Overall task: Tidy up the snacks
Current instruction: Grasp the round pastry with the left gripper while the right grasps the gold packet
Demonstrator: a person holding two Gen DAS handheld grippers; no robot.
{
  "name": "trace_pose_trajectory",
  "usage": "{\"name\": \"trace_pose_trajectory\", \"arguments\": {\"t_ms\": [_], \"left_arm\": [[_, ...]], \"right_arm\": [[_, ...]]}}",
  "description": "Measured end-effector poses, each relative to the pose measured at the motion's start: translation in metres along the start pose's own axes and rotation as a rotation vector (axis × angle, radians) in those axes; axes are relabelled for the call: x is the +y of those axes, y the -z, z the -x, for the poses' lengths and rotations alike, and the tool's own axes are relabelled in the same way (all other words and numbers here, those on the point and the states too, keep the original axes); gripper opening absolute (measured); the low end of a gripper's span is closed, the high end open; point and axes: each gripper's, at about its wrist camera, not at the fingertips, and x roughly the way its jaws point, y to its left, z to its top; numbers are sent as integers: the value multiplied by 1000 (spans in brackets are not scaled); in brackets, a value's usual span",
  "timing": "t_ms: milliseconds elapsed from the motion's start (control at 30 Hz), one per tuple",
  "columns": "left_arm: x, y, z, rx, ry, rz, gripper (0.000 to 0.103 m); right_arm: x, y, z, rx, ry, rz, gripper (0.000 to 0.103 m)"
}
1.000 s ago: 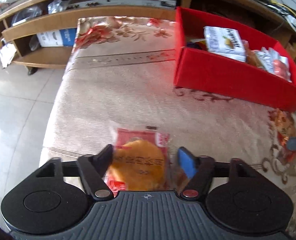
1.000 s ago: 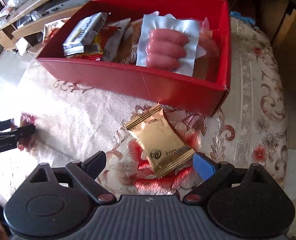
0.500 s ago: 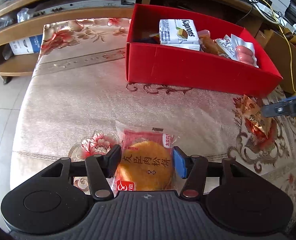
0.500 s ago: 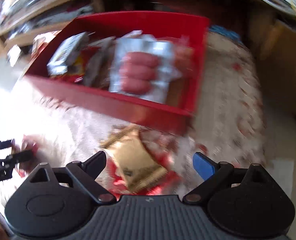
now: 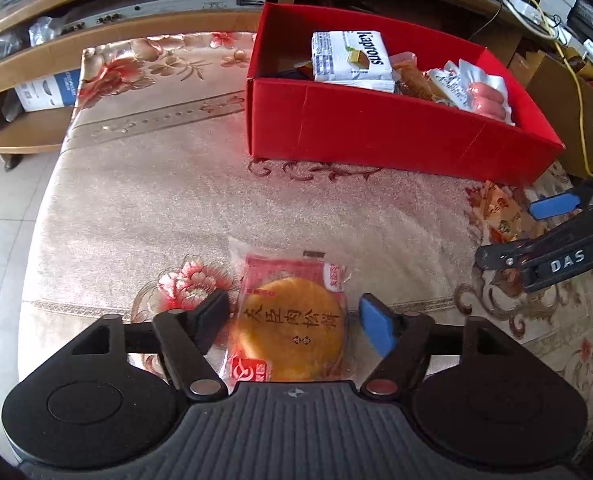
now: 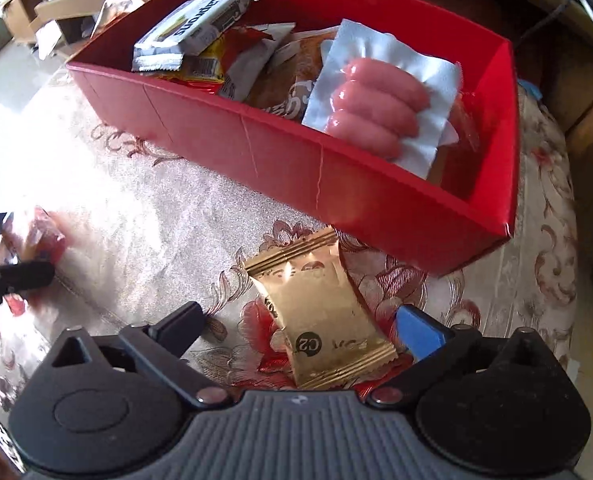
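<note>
A round orange pastry in a red and clear wrapper (image 5: 290,320) lies on the floral tablecloth (image 5: 144,208). My left gripper (image 5: 294,320) straddles it. Its jaws are opening and neither pad presses on the wrapper. A gold snack packet (image 6: 322,320) lies flat in front of the red box (image 6: 296,160), between the wide-open fingers of my right gripper (image 6: 300,330), untouched. The box holds a white wafer packet (image 5: 350,60), a sealed pack of pink sausages (image 6: 380,108) and other packets. The right gripper (image 5: 524,228) also shows at the right edge of the left wrist view.
A wooden shelf unit (image 5: 96,36) with clutter runs behind the table. Tiled floor (image 5: 0,184) lies past the table's left edge. Cables and a cardboard box (image 5: 568,104) stand at the right. My left gripper's fingers (image 6: 12,276) show at the left of the right wrist view.
The left jaws have spread apart from the pastry packet, which now lies free on the cloth. The right gripper has shifted so the gold packet sits between its open fingers.
</note>
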Motion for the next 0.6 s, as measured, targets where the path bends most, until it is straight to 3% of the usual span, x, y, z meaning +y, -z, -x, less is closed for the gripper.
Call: {"name": "trace_pose_trajectory", "arguments": {"t_ms": [33, 167, 300, 600], "left_arm": [[-1, 1, 0, 0, -6, -4, 79], [-3, 2, 1, -2, -25, -10, 73], [-1, 5, 6, -8, -23, 5, 65], [-11, 11, 6, -13, -38, -32, 65]], "right_arm": [[3, 3, 4, -6, -3, 6, 91], [12, 12, 18, -20, -17, 16, 54], [22, 26, 24, -12, -8, 30, 52], [31, 39, 27, -19, -4, 17, 53]]}}
